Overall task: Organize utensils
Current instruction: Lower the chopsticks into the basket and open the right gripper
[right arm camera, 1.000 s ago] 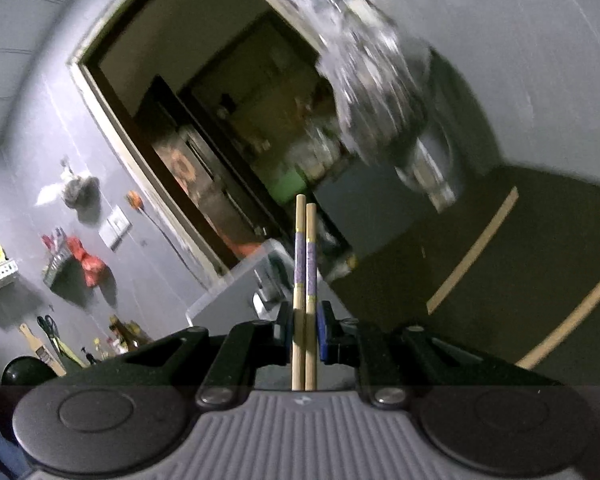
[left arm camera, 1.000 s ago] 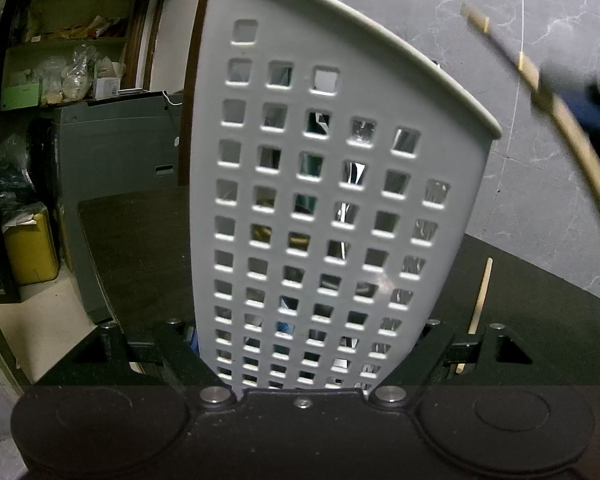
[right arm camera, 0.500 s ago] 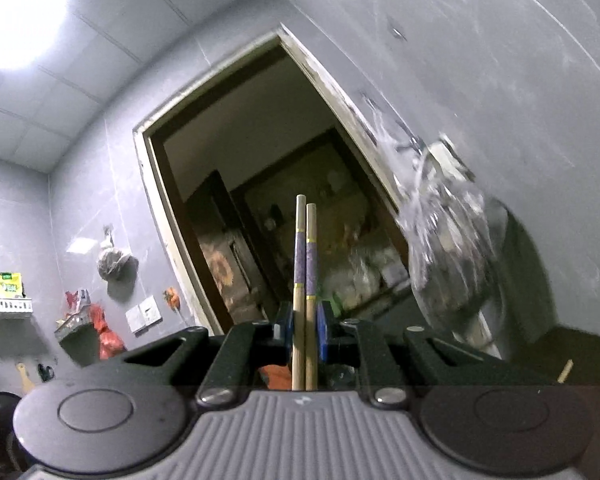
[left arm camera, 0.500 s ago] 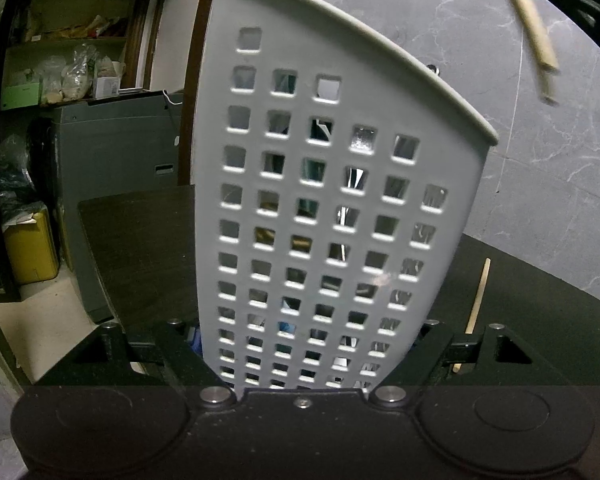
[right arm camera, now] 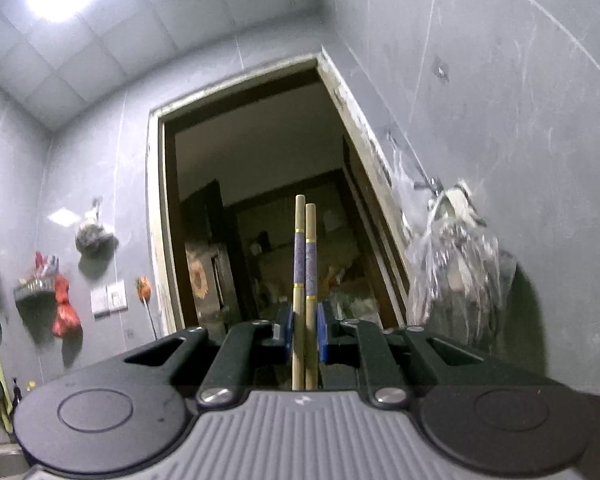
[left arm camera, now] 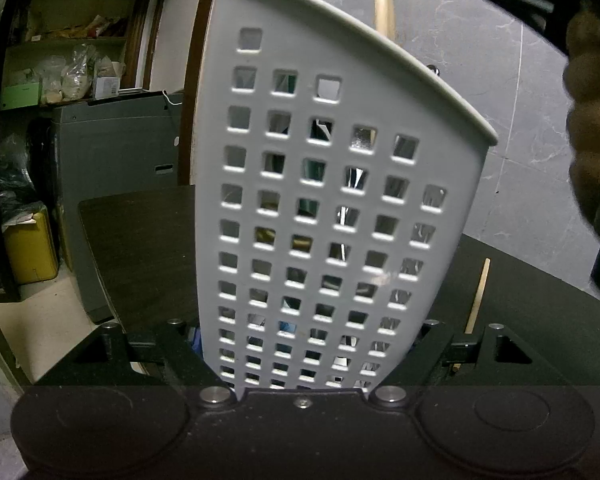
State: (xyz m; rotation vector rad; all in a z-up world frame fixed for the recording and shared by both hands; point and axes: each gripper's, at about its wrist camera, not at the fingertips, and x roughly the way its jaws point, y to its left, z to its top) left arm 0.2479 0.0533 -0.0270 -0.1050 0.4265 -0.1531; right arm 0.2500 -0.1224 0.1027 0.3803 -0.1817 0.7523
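Right gripper (right arm camera: 305,342): blue-padded fingers clamped on a pair of pale wooden chopsticks with purple bands (right arm camera: 305,264), pointing up toward a dark doorway (right arm camera: 260,200).
Left gripper (left arm camera: 306,350): fingers pressed against both sides of a white perforated plastic utensil holder (left arm camera: 332,200), standing upright on a dark tabletop (left arm camera: 140,248).
Above holder: chopstick tips (left arm camera: 384,0) just over the rim.
Tabletop: one loose wooden chopstick (left arm camera: 478,296) right of the holder.

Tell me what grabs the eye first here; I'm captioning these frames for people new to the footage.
The white perforated utensil basket fills the left wrist view, gripped between the left gripper fingers on a dark table. In the right wrist view, a pair of chopsticks with purple bands stands clamped in the right gripper, pointing at a dark doorway. A single chopstick lies on the table right of the basket.
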